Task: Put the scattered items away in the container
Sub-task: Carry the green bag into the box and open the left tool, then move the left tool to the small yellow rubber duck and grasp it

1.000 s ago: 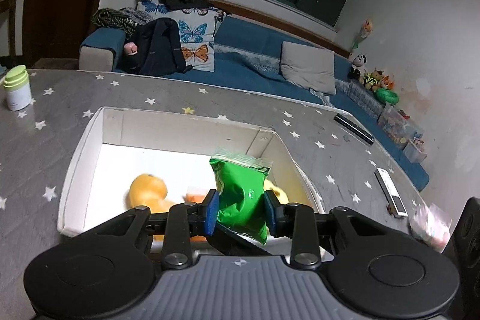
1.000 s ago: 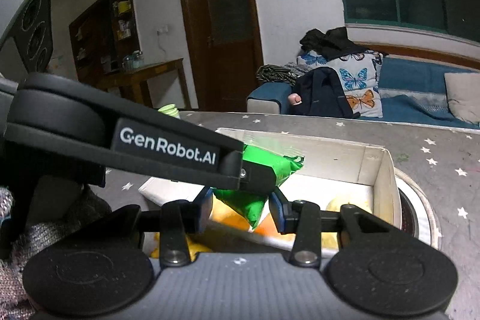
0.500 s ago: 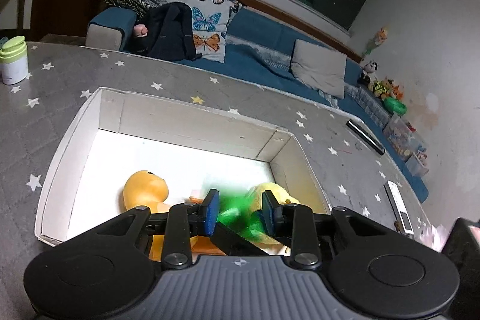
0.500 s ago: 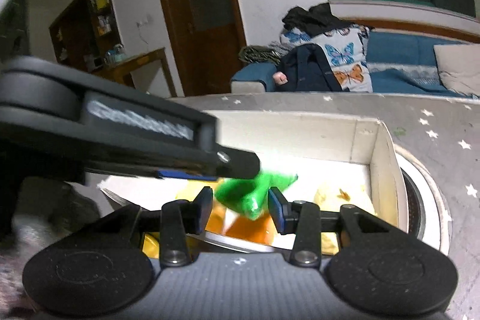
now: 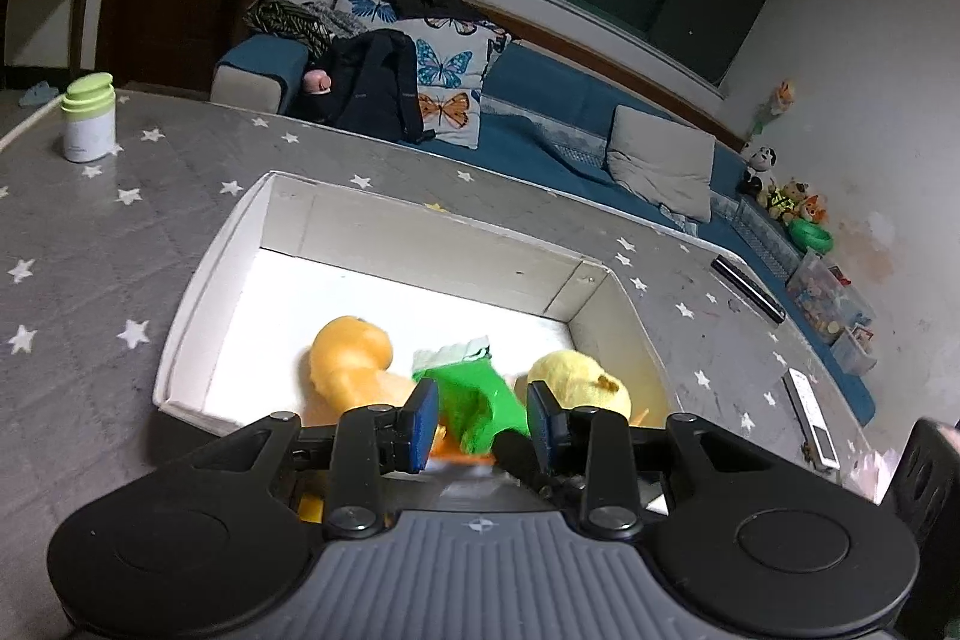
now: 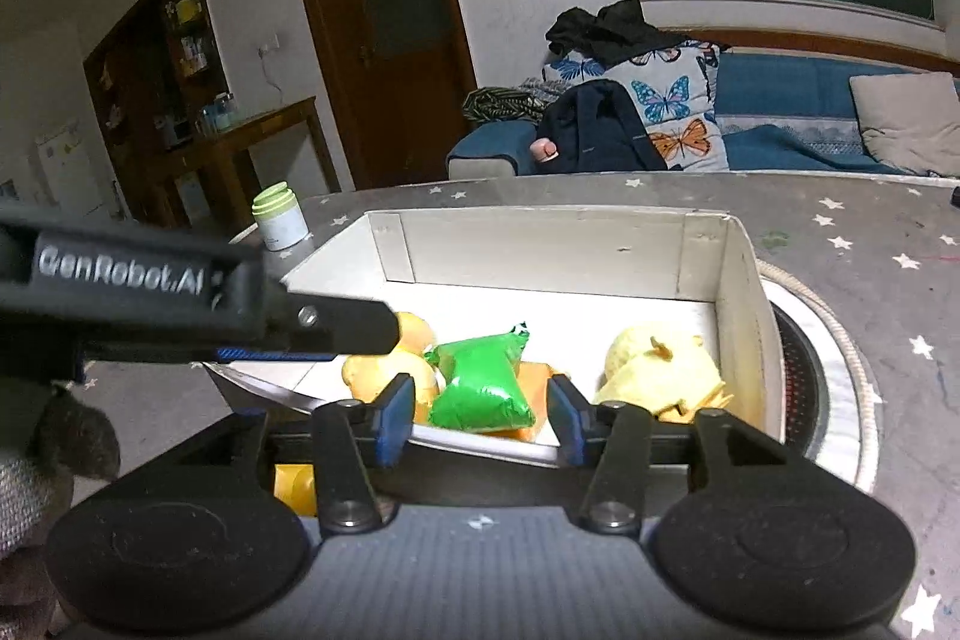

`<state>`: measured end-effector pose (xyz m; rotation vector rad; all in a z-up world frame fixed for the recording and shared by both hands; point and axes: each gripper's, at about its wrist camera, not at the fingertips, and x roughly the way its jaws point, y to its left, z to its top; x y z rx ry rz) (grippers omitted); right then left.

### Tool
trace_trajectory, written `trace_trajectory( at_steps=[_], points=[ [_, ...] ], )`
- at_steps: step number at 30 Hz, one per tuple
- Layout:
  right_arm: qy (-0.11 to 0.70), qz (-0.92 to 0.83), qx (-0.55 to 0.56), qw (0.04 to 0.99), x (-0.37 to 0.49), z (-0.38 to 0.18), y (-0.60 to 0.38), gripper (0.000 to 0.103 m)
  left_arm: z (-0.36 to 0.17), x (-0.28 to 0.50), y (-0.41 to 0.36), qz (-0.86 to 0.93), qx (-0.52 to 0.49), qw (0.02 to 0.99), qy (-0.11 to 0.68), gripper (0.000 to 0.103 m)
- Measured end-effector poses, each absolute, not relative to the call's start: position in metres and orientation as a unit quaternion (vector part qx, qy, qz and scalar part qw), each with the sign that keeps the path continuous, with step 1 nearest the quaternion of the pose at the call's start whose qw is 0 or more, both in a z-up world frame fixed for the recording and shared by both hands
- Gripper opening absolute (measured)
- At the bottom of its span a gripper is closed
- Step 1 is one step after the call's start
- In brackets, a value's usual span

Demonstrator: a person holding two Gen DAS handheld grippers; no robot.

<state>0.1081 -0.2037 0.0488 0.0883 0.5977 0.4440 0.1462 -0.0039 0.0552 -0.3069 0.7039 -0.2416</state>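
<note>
A green snack packet (image 6: 480,382) lies in the white cardboard box (image 6: 540,244), on top of an orange flat item (image 6: 531,382). My right gripper (image 6: 480,415) hangs over the near rim; its jaws are opening and the packet sits between them, clear of both pads. An orange plush (image 5: 351,358) and a yellow plush (image 5: 576,382) rest on either side of the packet (image 5: 474,400) in the box (image 5: 420,232). My left gripper (image 5: 483,421) is open just above them and holds nothing. In the right wrist view it reaches in from the left, fingertips (image 6: 360,331) beside the packet.
A white bottle with a green cap (image 5: 90,118) stands on the grey star-print tablecloth left of the box. A black remote (image 5: 747,289) and a white remote (image 5: 810,415) lie to the right. A round hotplate (image 6: 804,370) shows beside the box. A blue sofa is behind.
The right gripper's pads have parted and the green packet has dropped from them onto the items in the box. Both grippers have sunk a little toward the box.
</note>
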Motion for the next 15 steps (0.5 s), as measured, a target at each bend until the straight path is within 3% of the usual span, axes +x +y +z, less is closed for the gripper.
trace_trajectory(
  at_steps=[8,11,15],
  points=[
    [0.281,0.226,0.041,0.932,0.08,0.057,-0.206,0.056,0.05,0.111,0.001,-0.098,-0.134,0.926,0.34,0.035],
    [0.28,0.232,0.039,0.931,0.069,0.057,-0.203,0.064,0.045,0.103,0.005,-0.09,-0.134,0.925,0.345,0.035],
    [0.287,0.239,0.036,0.927,0.057,0.053,-0.198,0.065,0.037,0.09,0.012,-0.075,-0.133,0.924,0.351,0.035]
  ],
)
